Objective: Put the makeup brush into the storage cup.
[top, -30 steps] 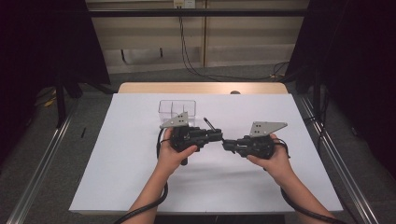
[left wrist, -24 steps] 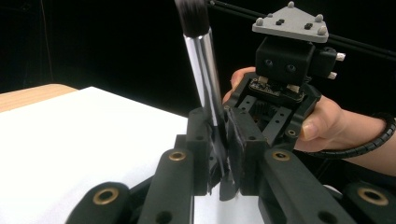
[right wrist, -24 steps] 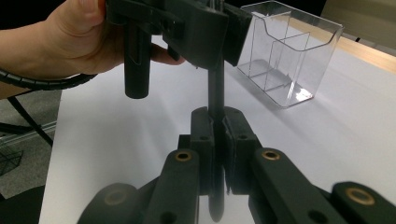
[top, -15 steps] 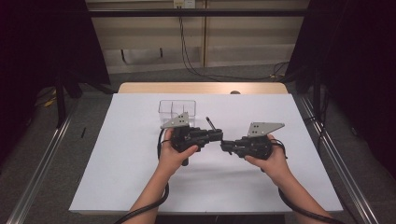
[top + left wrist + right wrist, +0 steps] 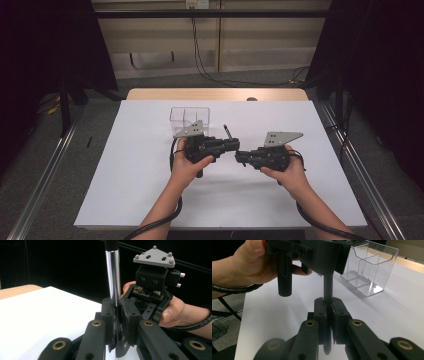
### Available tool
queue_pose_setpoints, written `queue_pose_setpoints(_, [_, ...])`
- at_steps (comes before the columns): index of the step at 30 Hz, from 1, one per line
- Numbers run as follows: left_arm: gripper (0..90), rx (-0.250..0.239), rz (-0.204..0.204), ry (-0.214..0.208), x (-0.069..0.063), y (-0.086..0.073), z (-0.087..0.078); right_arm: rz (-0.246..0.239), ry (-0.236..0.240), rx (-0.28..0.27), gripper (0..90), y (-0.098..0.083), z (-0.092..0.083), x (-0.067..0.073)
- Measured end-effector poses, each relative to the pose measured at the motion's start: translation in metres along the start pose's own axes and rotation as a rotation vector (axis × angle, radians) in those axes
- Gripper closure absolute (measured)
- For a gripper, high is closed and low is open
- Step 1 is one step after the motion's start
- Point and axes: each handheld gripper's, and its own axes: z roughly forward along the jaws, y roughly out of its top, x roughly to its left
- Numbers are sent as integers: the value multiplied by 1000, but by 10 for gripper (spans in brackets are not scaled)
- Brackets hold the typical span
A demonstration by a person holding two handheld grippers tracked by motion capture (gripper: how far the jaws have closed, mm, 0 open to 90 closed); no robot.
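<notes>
Pen clamped by both claws, mid-table.
L gripper [image 5: 235, 144] & R gripper [image 5: 239, 156] tip to tip; jaws of each squeezed onto 1 pen [image 5: 113, 275], chrome barrel w/ black ends. Sticks up past L jaws in left gripper view; in right gripper view black end [image 5: 328, 287] pinched just ahead of R jaws. 1 clear bin [image 5: 190, 118], 3 compartments, just beyond L gripper. 2 hands, 2 grippers.
</notes>
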Motion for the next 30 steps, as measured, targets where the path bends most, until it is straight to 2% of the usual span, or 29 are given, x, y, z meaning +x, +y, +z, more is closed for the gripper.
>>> queue_pose_setpoints(17, [824, -14, 23, 9, -3, -1, 2, 13, 7, -12, 837, -1, 6, 1])
queue_pose_setpoints(30, [832, -17, 28, 11, -3, -1, 4, 41, 21, -33, 835, -3, 12, 1])
